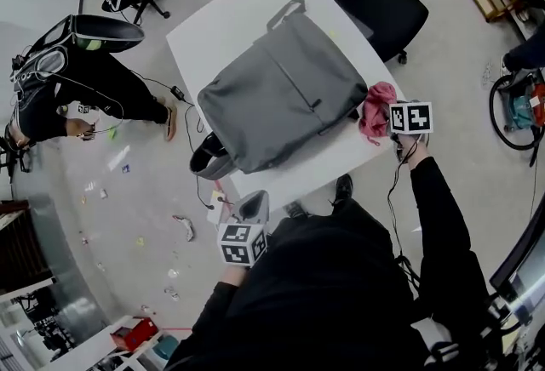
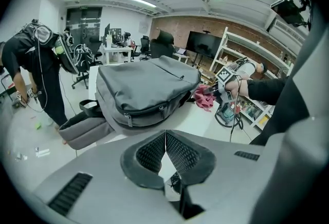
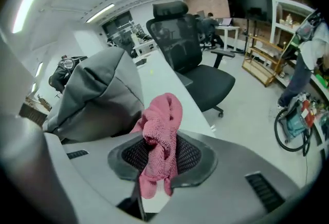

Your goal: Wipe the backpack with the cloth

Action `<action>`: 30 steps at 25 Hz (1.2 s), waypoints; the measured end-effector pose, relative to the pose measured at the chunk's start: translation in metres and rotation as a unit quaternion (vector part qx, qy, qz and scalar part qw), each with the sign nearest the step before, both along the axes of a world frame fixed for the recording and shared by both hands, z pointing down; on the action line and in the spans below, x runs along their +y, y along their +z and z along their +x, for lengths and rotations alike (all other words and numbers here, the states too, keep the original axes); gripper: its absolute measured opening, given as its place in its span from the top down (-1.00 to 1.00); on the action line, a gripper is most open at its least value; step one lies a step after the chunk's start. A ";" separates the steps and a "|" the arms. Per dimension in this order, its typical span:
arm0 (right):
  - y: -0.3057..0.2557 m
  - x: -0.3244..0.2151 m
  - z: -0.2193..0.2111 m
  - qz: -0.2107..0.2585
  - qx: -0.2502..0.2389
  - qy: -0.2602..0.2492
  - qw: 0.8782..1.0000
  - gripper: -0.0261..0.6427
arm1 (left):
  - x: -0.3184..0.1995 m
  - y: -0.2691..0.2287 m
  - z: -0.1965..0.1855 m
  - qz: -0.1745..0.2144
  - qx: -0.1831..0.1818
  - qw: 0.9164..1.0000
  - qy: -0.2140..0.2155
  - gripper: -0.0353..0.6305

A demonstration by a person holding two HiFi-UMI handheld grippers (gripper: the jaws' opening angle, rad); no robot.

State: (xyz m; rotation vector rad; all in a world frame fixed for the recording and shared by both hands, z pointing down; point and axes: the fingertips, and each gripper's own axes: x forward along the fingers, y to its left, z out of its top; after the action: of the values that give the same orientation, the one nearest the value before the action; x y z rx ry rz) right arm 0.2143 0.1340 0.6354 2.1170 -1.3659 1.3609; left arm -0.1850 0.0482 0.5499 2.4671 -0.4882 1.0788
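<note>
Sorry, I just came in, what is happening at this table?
A person at the white table holds a gripper in each hand. The right gripper is shut on a pink cloth, right beside the grey backpack that lies flat on the table. The left gripper is shut and empty, by the table edge nearest the person. The cloth is not on the backpack's top yet.
</note>
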 end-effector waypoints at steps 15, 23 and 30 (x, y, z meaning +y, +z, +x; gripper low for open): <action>-0.009 -0.074 -0.298 0.046 -0.081 -0.251 0.963 0.60 | -0.015 -0.004 -0.046 -0.004 0.029 0.999 -0.032 0.83; -0.030 -0.109 -0.486 0.066 -0.095 -0.461 0.880 0.60 | -0.046 0.004 -0.127 -0.022 0.046 0.994 -0.095 0.83; -0.018 -0.120 -0.441 0.037 -0.081 -0.332 0.939 0.60 | -0.066 0.019 -0.163 -0.047 0.071 0.992 -0.098 0.83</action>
State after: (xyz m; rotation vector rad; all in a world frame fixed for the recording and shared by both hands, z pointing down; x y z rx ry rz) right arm -0.2263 0.0144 0.6171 1.3757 -1.9772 1.2100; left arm -0.3476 -0.0182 0.5688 2.3371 -0.6070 0.8230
